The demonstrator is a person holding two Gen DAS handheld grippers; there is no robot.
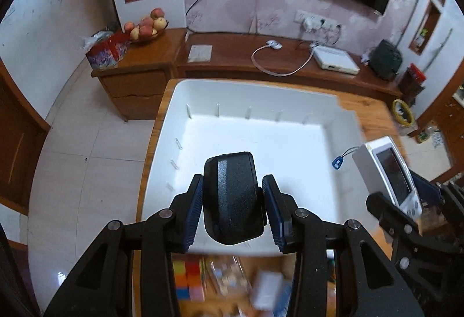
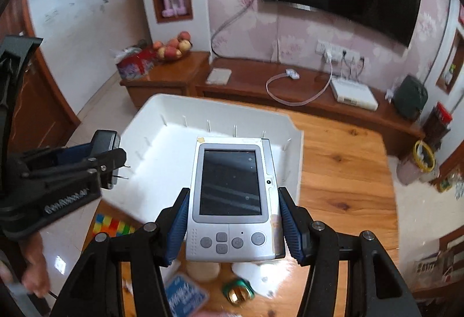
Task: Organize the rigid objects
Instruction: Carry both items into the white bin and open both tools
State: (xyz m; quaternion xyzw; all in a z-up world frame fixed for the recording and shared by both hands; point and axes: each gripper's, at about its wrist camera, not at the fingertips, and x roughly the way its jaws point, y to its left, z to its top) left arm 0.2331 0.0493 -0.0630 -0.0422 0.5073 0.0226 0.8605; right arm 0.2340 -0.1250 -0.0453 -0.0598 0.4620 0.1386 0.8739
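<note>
The white tray [image 1: 255,143] sat on the wooden table [image 2: 345,169], its near rim hidden behind my fingers. Blurred clutter below me was unreadable. My right gripper [image 2: 233,225] clamped a silver handheld device [image 2: 232,198], dark-screened, over the tray's edge. My left gripper [image 1: 232,211] gripped a black power adapter [image 1: 232,198] above the tray.
</note>
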